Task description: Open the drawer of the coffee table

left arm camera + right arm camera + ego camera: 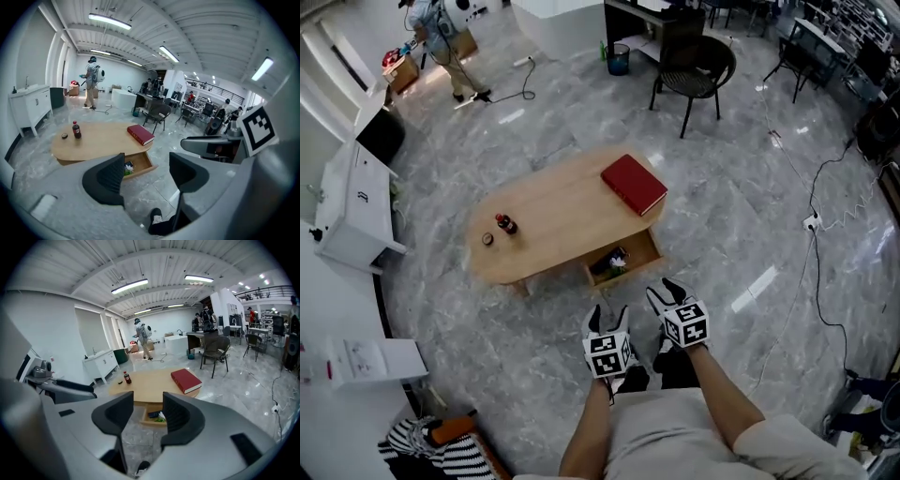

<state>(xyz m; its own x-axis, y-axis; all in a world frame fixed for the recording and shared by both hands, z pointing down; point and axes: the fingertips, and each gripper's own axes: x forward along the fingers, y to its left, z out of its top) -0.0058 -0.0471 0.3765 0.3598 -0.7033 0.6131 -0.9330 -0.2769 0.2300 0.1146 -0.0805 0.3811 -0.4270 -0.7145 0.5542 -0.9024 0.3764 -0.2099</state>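
So, the coffee table (553, 220) is an oval wooden one, standing mid-floor on grey marble tiles. Its drawer (639, 248) is pulled out on the table's near side, under the end where the red book (634, 185) lies. Inside the drawer are a few small items (614, 262), one dark and one green and white; they are too small to name.

Toward the other end of the tabletop a small bottle (505, 224) stands upright, with dark liquid and a red cap. Just beside it lies a small round dark thing (487, 240).

Both tongs are off the table, on the drawer side, held up close to the person's body and clear of the drawer front. The left gripper (609, 317) has its jaws apart with nothing between them; its own view shows only floor and the drawer through the gap. The right gripper (665, 292) sits just beside it, a bit nearer the table. Its jaws also stand apart and empty, a narrower gap than the left, with the open drawer seen through it. Neither gripper touches the table.

Beyond the table's far side is a black chair (697, 66). Off the bottle end is a white cabinet (352, 202). Far past that end a person (441, 28) stands near some cables.
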